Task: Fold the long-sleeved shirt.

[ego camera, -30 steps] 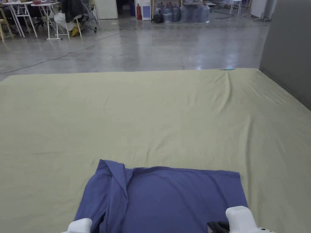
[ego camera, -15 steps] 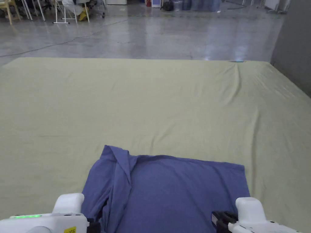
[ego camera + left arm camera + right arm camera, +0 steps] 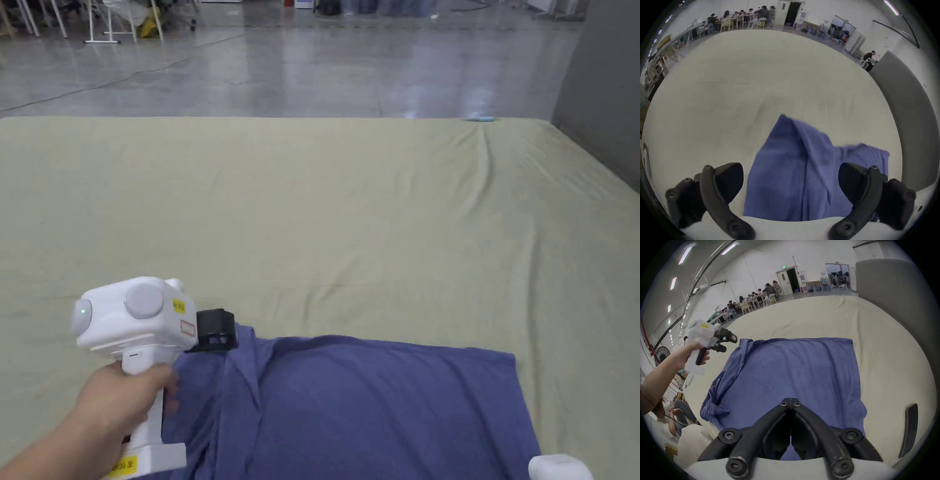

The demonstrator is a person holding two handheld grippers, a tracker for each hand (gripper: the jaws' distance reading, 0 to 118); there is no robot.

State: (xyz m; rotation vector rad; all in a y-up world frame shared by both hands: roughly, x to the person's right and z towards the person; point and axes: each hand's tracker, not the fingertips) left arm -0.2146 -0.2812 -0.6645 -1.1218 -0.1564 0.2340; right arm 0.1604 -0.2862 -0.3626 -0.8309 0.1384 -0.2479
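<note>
Head view: left claw (image 3: 215, 331) apart above blue shirt (image 3: 375, 406) (partly folded); right claw (image 3: 790, 404) together, empty.

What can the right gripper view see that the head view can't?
Right gripper view: the right tool with its black jaws pressed together above the shirt, people sitting at tables, and an open door.
Head view: a long cable lying on the shiny floor.
Both: the blue shirt on the big sheet, and a hand holding the left tool near the shirt's far left corner.
</note>
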